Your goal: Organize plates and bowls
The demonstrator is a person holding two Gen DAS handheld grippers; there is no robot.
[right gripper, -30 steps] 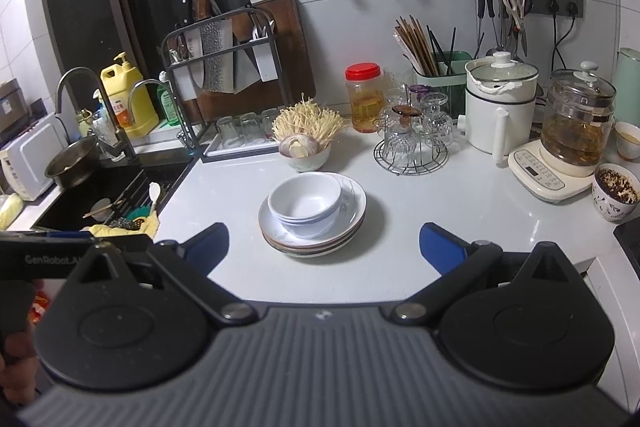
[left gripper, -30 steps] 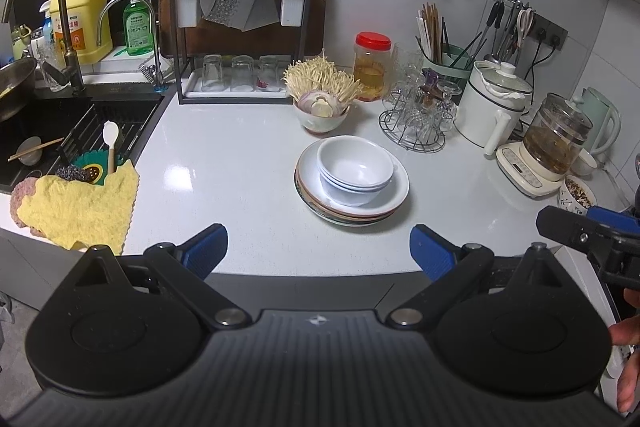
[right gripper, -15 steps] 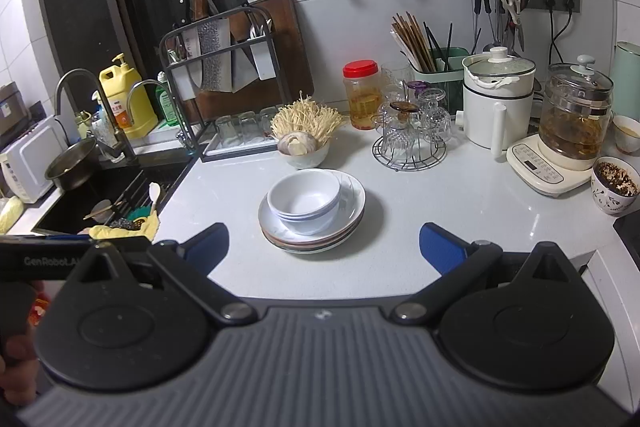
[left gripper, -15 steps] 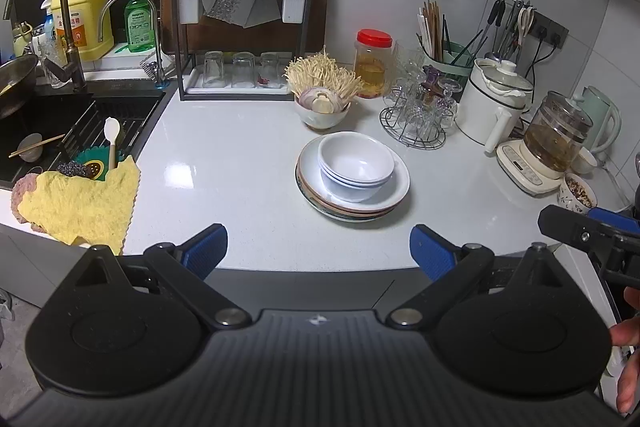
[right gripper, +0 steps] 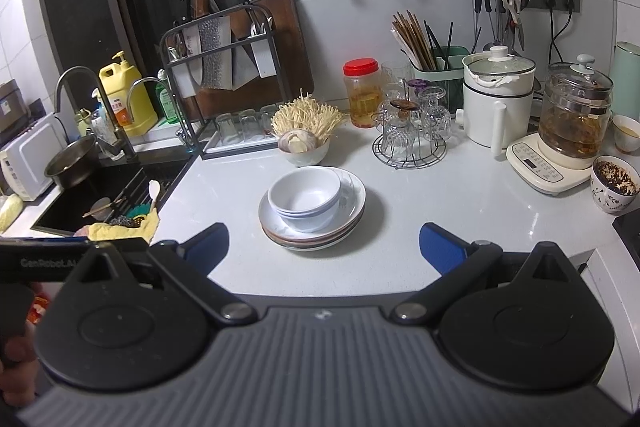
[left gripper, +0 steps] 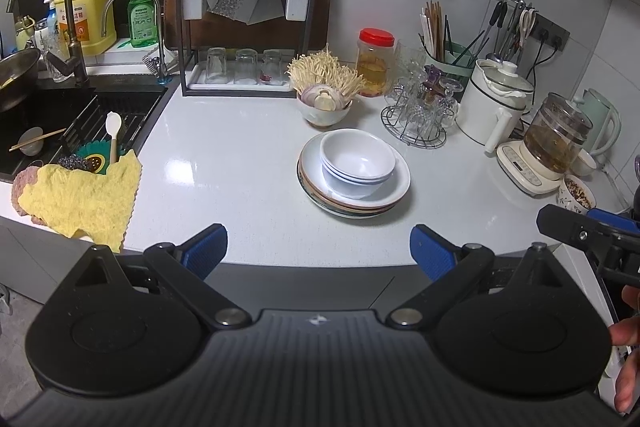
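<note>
Bowls (left gripper: 357,163), white, nested three deep as far as the rims show, sit on a stack of plates (left gripper: 354,201) on the white surface (left gripper: 224,155).

Left wrist view: stack stands in front of the mushroom bowl (left gripper: 325,109), beside the wire glass rack (left gripper: 420,119). Left hand-held gripper (left gripper: 318,247) spread wide, nothing between its blue pads, well short of the stack. Right hand-held gripper (left gripper: 588,233) shows at the edge of frame.

Right wrist view: same stack, bowls (right gripper: 306,199) sitting off-centre toward the sink side of the plates (right gripper: 316,235); top plate white with a faint pattern, lower rims brownish. Right hand-held gripper (right gripper: 324,247) also released and empty, in front of the stack. Left hand-held gripper (right gripper: 52,259) in the near corner.

Handling, judged: glazed ceramic or melamine, cannot tell which; rigid, slick, chippable if ceramic. Bowls likely light; plate stack heavier. Best hold is a pinch across the bowl wall at the rim, one pad inside, one outside. Plates offer only a thin lip, so lift bowls off first.
</note>
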